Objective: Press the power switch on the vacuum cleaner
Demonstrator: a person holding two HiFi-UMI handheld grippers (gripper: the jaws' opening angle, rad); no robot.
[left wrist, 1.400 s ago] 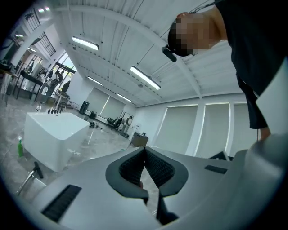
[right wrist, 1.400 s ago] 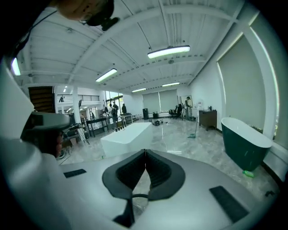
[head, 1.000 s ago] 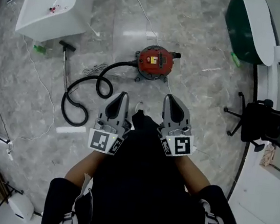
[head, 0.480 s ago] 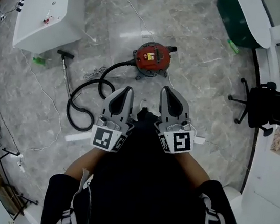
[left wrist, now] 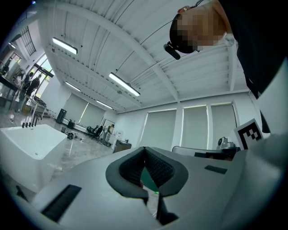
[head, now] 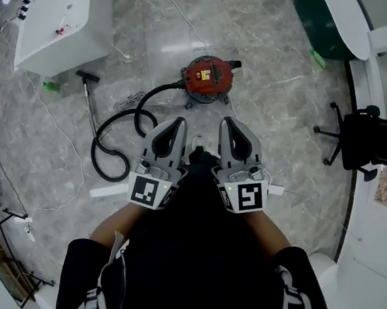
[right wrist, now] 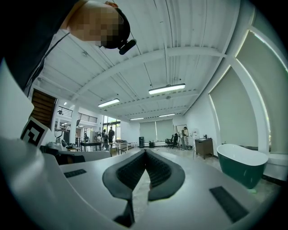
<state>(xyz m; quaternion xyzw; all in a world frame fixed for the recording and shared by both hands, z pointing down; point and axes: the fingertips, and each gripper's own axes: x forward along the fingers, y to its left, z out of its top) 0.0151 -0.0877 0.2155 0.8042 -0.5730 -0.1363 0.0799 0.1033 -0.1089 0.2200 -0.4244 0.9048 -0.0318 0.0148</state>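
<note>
Grey left gripper [head: 177,121] and grey right gripper [head: 225,122] side by side at the person's waist, round red vacuum cleaner [head: 207,78] ahead
Each gripper has its dark ribbed jaws pressed together at the tips with nothing between them, well apart from the vacuum cleaner. It stands just beyond them on the grey marble floor [head: 277,119], its black hose [head: 113,142] looping away to the left. Farther off are a white bathtub [head: 53,13] at left, a dark green bathtub [head: 319,25] and a black office chair [head: 373,143] at right

Bare floor [head: 268,132] before vacuum cleaner [head: 207,76]; hose coil [head: 94,150] leftward.
</note>
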